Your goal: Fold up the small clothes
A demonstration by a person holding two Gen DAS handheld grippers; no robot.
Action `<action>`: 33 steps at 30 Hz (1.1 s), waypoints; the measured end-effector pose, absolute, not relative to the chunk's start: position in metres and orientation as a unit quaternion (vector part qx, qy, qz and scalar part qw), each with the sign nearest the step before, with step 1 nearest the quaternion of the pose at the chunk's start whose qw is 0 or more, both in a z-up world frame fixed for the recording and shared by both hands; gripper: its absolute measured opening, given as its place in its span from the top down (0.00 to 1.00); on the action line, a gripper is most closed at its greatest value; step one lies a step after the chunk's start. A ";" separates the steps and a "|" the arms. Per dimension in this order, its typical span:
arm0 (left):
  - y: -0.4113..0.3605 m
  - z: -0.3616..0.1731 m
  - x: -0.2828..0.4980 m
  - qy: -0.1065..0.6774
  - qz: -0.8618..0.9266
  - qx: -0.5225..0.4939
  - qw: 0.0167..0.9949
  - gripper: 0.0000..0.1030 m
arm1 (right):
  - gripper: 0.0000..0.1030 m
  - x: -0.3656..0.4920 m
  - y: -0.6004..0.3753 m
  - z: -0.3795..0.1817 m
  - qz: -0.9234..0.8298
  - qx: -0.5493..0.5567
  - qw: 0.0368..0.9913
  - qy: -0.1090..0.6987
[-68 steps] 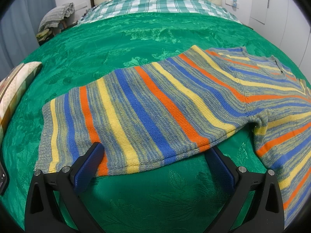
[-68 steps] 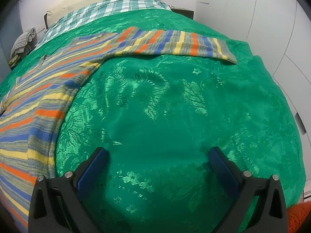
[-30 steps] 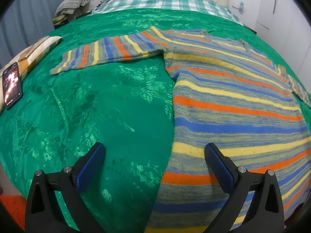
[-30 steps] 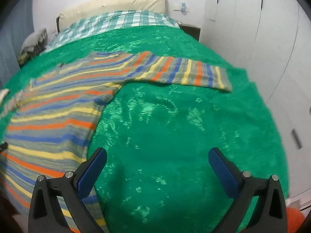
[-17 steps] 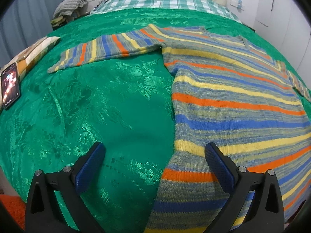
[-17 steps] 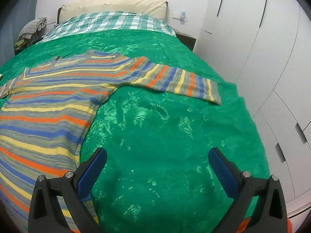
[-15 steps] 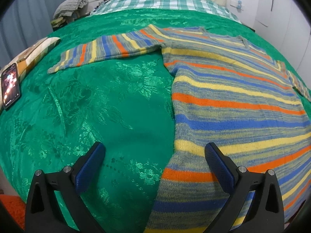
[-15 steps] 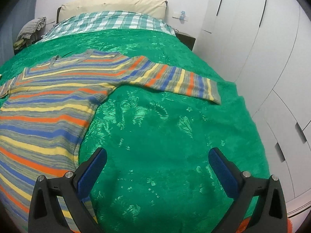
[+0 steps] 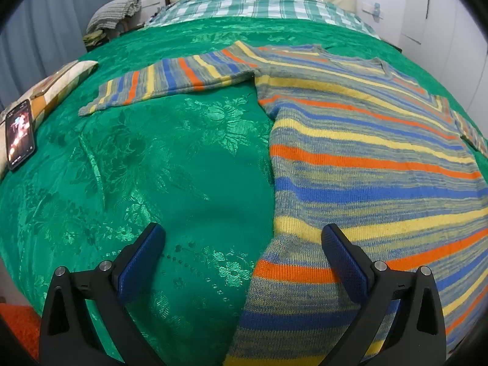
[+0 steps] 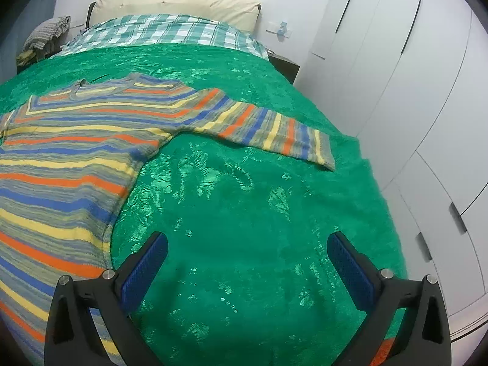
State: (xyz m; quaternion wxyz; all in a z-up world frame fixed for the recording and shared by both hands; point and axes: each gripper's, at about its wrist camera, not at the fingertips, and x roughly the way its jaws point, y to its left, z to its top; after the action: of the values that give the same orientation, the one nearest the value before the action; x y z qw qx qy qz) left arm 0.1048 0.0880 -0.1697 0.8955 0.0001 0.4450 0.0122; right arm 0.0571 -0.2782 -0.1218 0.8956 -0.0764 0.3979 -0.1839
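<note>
Green bedspread (image 9: 170,183), striped sweater (image 9: 366,158) now spread flat, sleeves out. Pulled back from the sleeve since a moment ago; left tool (image 9: 242,253) and right tool (image 10: 247,259) both gaping wide, empty. Folding not started yet.

both tools, the left tool (image 9: 242,250) and right tool (image 10: 247,254), hover with jaws spread wide, gripping nothing.

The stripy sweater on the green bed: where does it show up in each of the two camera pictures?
Left wrist view: the striped sweater fills the right half, one sleeve reaching left.
Right wrist view: the sweater lies at the left, one sleeve stretching right.
Shared landmark: the checked sheet at the bed's head.
</note>
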 end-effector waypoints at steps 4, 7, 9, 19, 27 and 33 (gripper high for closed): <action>0.088 -0.170 0.105 0.445 0.012 0.000 0.896 0.00 | 0.01 0.056 -0.279 -0.120 -0.195 -0.084 0.894 0.395; 0.088 -0.170 0.105 0.443 0.013 0.001 0.896 0.00 | 0.01 0.057 -0.279 -0.117 -0.206 -0.093 0.889 0.399; 0.088 -0.170 0.105 0.443 0.014 0.001 0.897 0.00 | 0.01 0.056 -0.277 -0.113 -0.207 -0.097 0.888 0.399; 0.088 -0.171 0.105 0.441 0.016 0.002 0.897 0.00 | 0.01 0.053 -0.266 -0.076 -0.207 -0.086 0.879 0.420; 0.088 -0.171 0.105 0.441 0.015 0.002 0.897 0.00 | 0.01 0.053 -0.252 -0.045 -0.203 -0.076 0.883 0.415; 0.090 -0.163 0.107 0.458 0.011 0.000 0.889 0.01 | 0.00 0.053 -0.250 -0.046 -0.153 -0.037 0.898 0.410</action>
State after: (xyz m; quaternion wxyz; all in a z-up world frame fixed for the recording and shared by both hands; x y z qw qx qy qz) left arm 0.1069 0.0897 -0.1627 0.8887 -0.0002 0.4584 0.0106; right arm 0.0529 -0.2505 -0.0462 0.8982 -0.0366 0.4105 -0.1528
